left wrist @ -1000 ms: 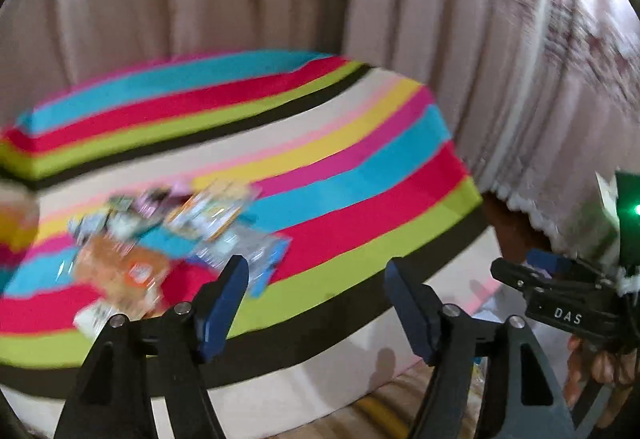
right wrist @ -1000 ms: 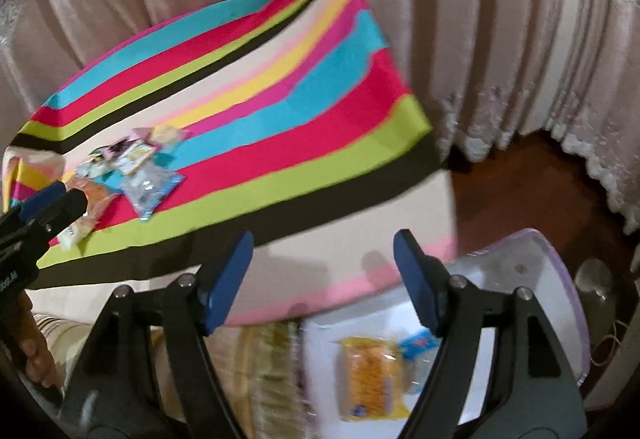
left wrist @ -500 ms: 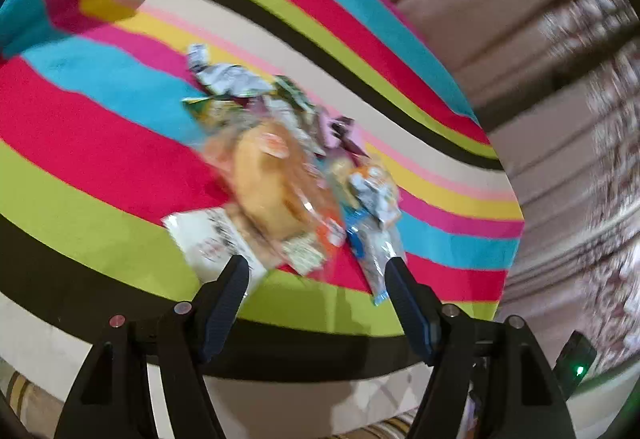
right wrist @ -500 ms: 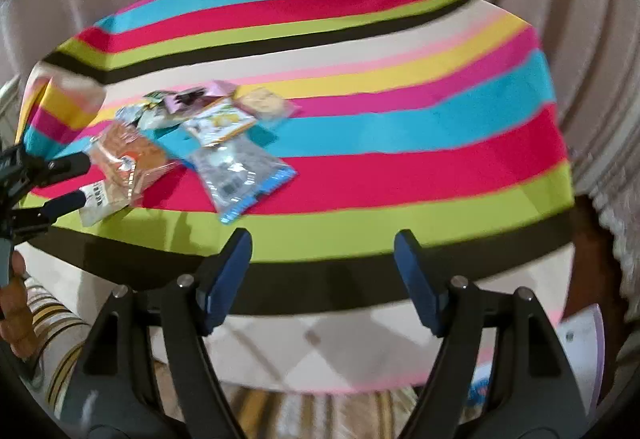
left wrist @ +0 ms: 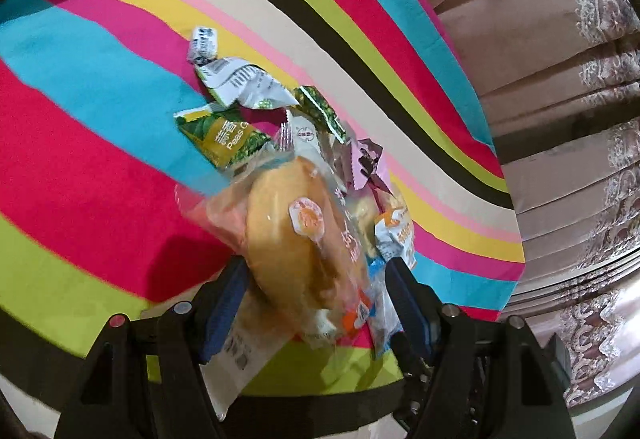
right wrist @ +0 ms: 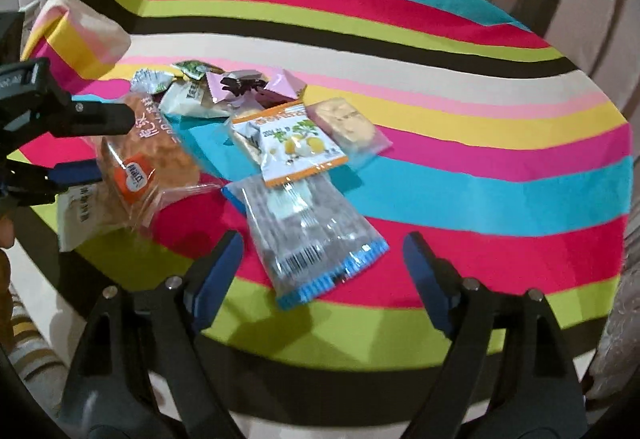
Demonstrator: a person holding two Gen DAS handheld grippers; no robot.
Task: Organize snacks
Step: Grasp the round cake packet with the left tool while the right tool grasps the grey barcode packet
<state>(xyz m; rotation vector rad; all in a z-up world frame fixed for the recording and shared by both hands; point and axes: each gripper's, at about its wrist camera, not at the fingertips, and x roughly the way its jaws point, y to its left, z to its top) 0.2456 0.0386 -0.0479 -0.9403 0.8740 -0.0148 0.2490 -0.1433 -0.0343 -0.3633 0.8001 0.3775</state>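
Both hand-held grippers hang open over the snack pile on the striped table (right wrist: 440,51).

From my seat, the left hand-held gripper (left wrist: 316,295) straddles the bagged bread bun (left wrist: 296,239), and I cannot tell whether its pads touch the wrapper; a white packet (left wrist: 240,355) lies half hidden beneath. The green peas pouch (left wrist: 222,137) sits beyond. The right hand-held gripper (right wrist: 324,267) is opening, the blue-edged clear packet (right wrist: 308,235) just ahead, unheld. The orange-bordered pouch (right wrist: 288,139) overlaps it.
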